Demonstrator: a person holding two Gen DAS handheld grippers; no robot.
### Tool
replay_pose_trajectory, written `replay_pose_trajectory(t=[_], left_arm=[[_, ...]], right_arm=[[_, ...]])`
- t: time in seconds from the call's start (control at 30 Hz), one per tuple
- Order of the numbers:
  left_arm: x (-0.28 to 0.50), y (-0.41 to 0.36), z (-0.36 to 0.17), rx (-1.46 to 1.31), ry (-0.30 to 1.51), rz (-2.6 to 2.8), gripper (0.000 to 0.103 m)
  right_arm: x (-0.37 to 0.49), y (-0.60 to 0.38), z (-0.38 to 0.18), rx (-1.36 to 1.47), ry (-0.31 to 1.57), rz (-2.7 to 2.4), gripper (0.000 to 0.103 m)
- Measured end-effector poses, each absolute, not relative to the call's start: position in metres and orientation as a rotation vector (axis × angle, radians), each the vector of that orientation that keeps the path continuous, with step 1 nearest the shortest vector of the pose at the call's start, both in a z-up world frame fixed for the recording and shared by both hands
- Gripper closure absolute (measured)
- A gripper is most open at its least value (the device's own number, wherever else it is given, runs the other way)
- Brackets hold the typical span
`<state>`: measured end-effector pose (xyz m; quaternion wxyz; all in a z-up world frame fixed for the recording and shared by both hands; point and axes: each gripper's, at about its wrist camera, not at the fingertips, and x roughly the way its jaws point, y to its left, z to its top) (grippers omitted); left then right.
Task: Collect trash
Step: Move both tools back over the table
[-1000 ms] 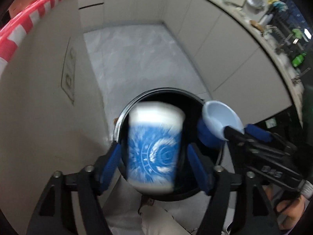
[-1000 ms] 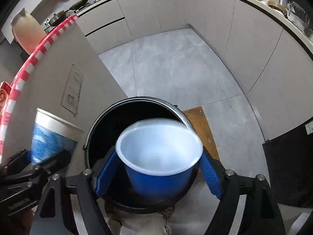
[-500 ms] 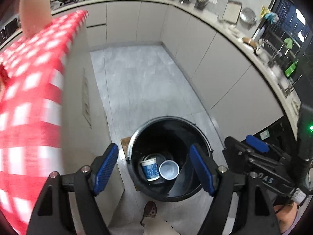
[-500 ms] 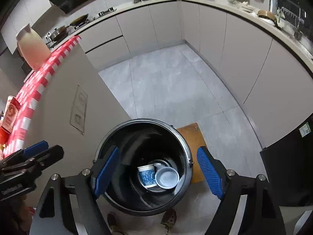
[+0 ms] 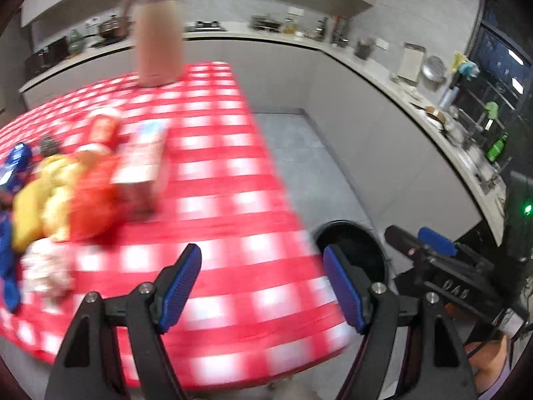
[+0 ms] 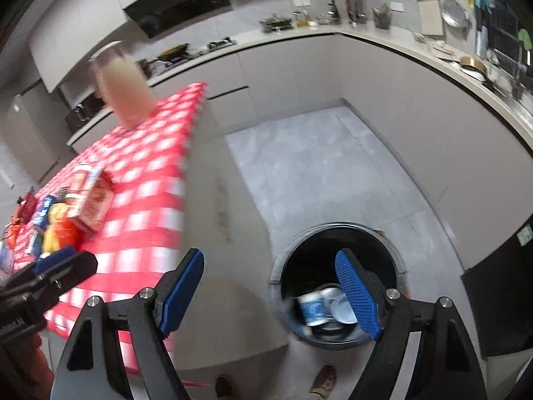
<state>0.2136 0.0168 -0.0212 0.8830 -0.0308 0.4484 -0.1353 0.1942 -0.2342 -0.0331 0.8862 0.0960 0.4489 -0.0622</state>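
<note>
My left gripper hangs open and empty over the near edge of the red-checked table. Blurred trash lies at the table's left: a carton, a red can, yellow and orange wrappers and crumpled white paper. My right gripper is open and empty too, above the table's side and the black trash bin on the floor. In the bin lie a blue-patterned cup and a blue bowl. The bin also shows beside the table in the left wrist view.
A tall beige jug stands at the table's far end. Grey cabinets and a cluttered counter wrap around the grey tiled floor. A person's shoes stand by the bin. A wooden board lies behind the bin.
Both grippers let go of the cup and bowl, which dropped into the bin. Both hands then rose and swung left, bringing the table top and its trash into view.
</note>
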Motion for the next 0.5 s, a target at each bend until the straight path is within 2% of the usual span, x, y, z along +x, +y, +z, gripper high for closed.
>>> replay_pose_trajectory(t=[0.27, 0.5], left_arm=[[0.203, 0.135, -0.025, -0.11, 0.921, -0.169, 0.026], [0.199, 0.21, -0.027, -0.111, 0.92, -0.136, 0.026]], right_arm=[[0.214, -0.099, -0.04, 0.16, 0.931, -0.038, 0.02], [0.216, -0.022, -0.046, 0.156, 0.928, -0.029, 0.02]])
